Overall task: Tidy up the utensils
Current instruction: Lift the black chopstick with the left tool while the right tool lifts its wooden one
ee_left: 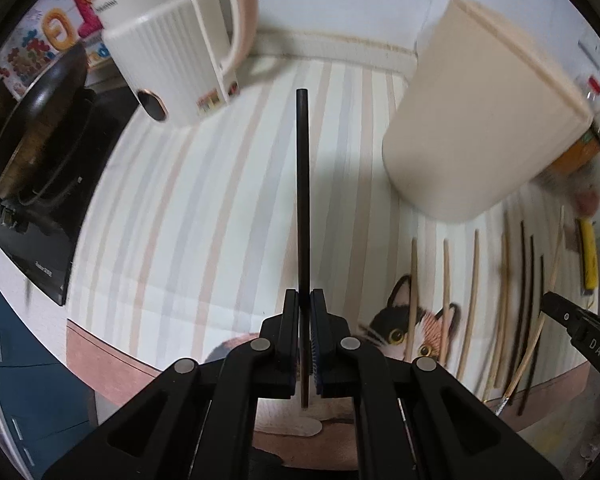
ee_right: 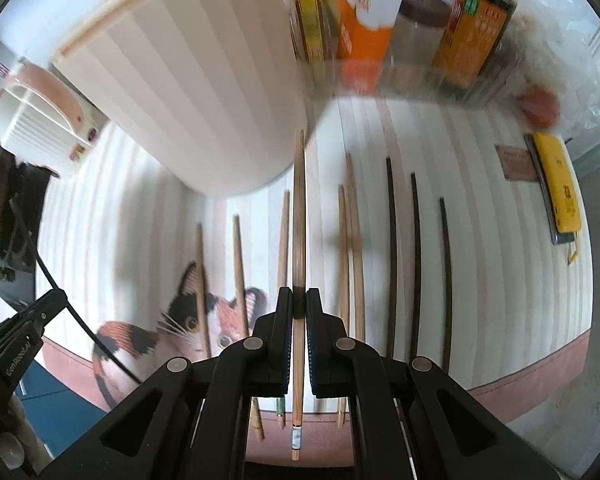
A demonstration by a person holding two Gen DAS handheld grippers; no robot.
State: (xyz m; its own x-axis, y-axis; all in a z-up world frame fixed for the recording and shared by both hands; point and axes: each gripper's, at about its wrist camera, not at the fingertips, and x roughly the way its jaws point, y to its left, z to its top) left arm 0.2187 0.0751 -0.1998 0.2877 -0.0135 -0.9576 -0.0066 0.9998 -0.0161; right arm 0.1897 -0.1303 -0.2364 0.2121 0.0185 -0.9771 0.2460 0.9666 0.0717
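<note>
My left gripper [ee_left: 304, 300] is shut on a black chopstick [ee_left: 302, 184] that sticks out ahead, lifted above the striped cat-print mat [ee_left: 188, 216]. My right gripper [ee_right: 299, 300] is shut on a light wooden chopstick [ee_right: 299, 208], also raised off the mat [ee_right: 488, 240]. Several wooden chopsticks [ee_right: 352, 240] and dark chopsticks [ee_right: 416, 240] lie in a row on the mat below; the same row of chopsticks [ee_left: 472, 300] shows at the lower right of the left wrist view. A tall cream ribbed container [ee_left: 472, 120] stands behind the row; in the right wrist view the container [ee_right: 196, 92] fills the upper left.
A white ribbed holder with a pink rim [ee_left: 172, 56] stands far left of the mat. A black pan on a cooktop [ee_left: 40, 132] is at the left edge. Sauce bottles and boxes [ee_right: 380, 20] line the back right. A yellow item [ee_right: 556, 188] lies right of the mat.
</note>
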